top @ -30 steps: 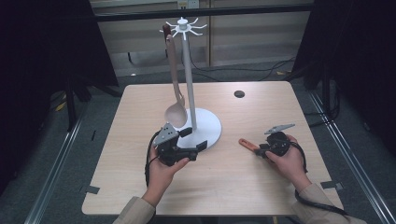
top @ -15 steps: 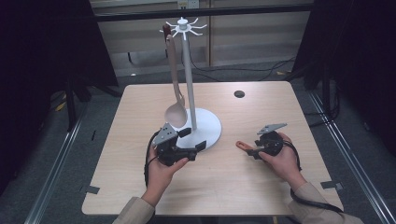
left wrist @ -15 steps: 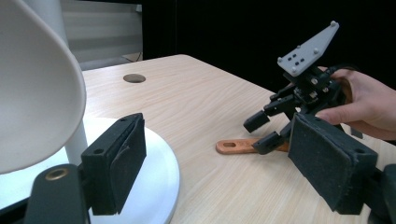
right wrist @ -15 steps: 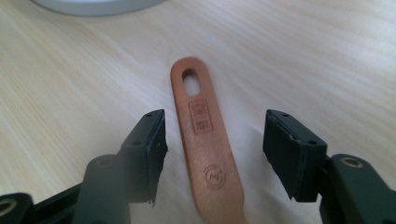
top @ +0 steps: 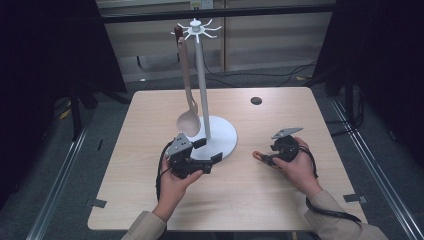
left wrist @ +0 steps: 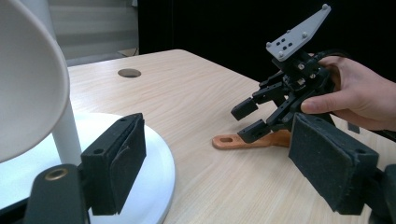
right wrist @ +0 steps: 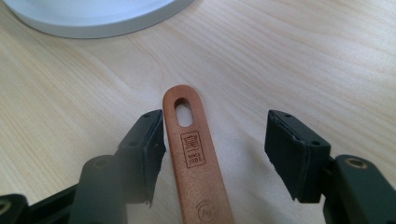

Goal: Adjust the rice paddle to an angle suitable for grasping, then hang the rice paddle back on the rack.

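Observation:
A white hook stand (top: 202,85) rises from a round white base (top: 225,135), and a pale wooden spoon (top: 188,120) hangs from one hook. My left gripper (top: 209,150) rests at the base's near edge. It is open, with one pad (left wrist: 116,163) over the base (left wrist: 154,163) and nothing between the jaws. A brown wooden utensil handle (right wrist: 191,149) with a slot hole lies flat on the table. My right gripper (right wrist: 217,140) has just been opening and now stands open around this handle (top: 257,155), its right pad clearly off it. The hand hides the utensil's other end.
The light wooden table (top: 280,200) has a small round hole (top: 256,100) at the back right. Dark curtains and cables surround it. The stand's pole and the hanging spoon bowl (left wrist: 28,84) stand close to the left gripper.
The right gripper's jaws have opened off the wooden handle, and that hand has shifted slightly left. The left gripper, stand and spoon have not moved.

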Demonstrator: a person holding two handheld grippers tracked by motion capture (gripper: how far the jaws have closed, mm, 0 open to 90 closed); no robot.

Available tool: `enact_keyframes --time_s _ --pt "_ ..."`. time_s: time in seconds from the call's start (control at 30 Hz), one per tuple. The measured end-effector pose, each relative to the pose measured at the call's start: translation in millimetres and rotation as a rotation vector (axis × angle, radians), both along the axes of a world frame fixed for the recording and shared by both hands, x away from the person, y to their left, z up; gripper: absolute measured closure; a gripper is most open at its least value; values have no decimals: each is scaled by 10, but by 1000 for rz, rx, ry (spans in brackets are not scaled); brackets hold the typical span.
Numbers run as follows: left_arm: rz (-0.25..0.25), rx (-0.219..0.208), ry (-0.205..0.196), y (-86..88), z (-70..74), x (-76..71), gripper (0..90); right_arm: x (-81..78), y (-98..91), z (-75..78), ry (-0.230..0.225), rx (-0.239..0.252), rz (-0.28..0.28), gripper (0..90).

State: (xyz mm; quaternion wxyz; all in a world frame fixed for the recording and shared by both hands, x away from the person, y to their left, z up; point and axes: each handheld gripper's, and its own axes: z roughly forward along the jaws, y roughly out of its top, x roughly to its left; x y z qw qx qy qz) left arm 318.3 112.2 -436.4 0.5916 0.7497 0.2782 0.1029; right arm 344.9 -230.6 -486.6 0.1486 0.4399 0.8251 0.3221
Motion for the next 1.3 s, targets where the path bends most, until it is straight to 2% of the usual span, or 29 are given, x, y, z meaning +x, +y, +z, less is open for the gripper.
enact_keyframes --time_s 0.1,0.4,0.5,0.6,0.63,0.67,0.77,0.9,1.0,1.07,1.23,1.3 --pt "-17 -14 1 -15 -10 8 188 16 10 -4 -1 -4 2 389" --pt "-1 -3 5 -4 -8 5 188 98 34 8 2 -24 -2 413" --pt "-6 -13 6 2 1 12 188 102 77 2 11 -48 -2 447" --pt "-14 -21 2 -7 2 10 188 112 96 -21 16 -48 8 479" --pt "-1 -10 5 -13 4 0 188 113 100 -19 19 -45 9 498" --pt "-4 -13 7 -20 -3 -2 188 106 116 -9 37 -32 13 577" --pt "-9 -10 9 -28 -12 -3 187 105 124 -3 38 -41 18 609" --pt "-12 -2 2 -41 5 -14 186 119 116 -3 81 15 21 733" --pt "-18 -5 5 -49 -2 -11 186 123 112 -7 84 22 27 733" --pt "-14 -5 5 -53 -8 -11 186 123 106 -7 96 33 12 731" --pt "-15 0 3 -48 3 -13 186 121 91 -15 94 34 -14 624" --pt "-22 6 -3 -42 8 -8 186 118 89 -19 81 26 -12 613"
